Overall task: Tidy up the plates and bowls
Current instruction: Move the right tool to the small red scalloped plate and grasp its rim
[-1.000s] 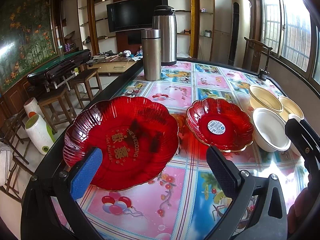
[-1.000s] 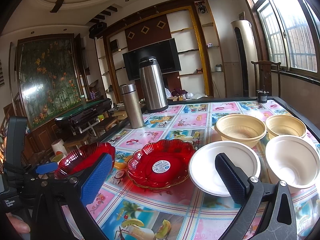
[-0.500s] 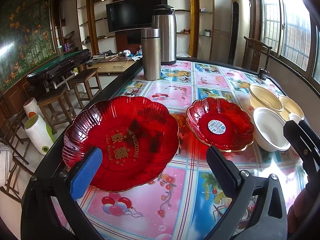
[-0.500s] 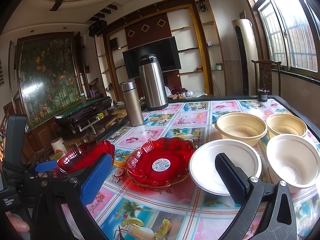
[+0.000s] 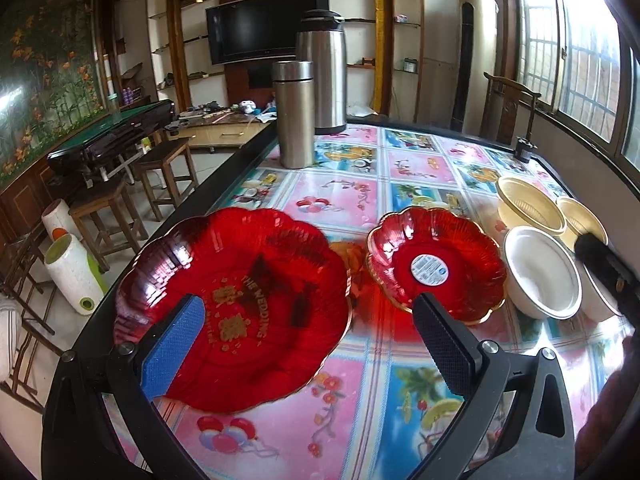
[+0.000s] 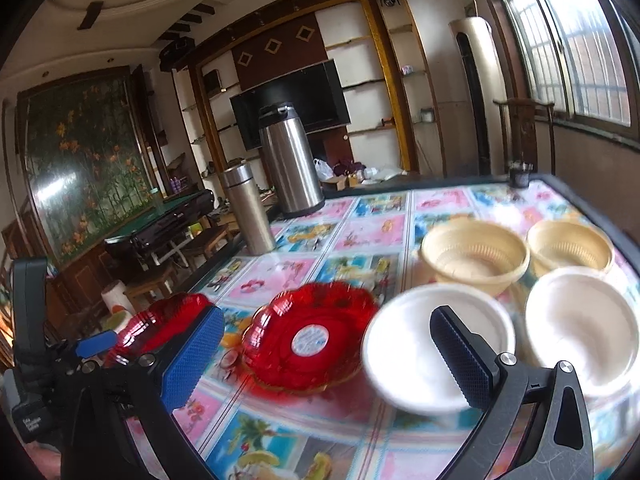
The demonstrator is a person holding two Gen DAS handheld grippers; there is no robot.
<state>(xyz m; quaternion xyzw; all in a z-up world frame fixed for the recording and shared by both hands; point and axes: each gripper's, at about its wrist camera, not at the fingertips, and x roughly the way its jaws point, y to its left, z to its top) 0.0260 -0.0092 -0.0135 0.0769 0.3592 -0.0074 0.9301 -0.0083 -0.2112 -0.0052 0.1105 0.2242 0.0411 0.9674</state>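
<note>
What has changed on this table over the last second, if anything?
Only the right gripper moved: it has swung closer, low toward the small red plate and the near white bowl, blurring its view. Nothing was grabbed or released; both grippers are open. The left gripper still hovers over the large red plate; all dishes stayed put.

Each black gripper (image 5: pixel 308 344) (image 6: pixel 324 360) has one blue textured pad, one black pad and silver screws.

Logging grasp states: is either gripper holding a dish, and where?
Nothing is held. The left gripper and right gripper are both open above the table.
</note>
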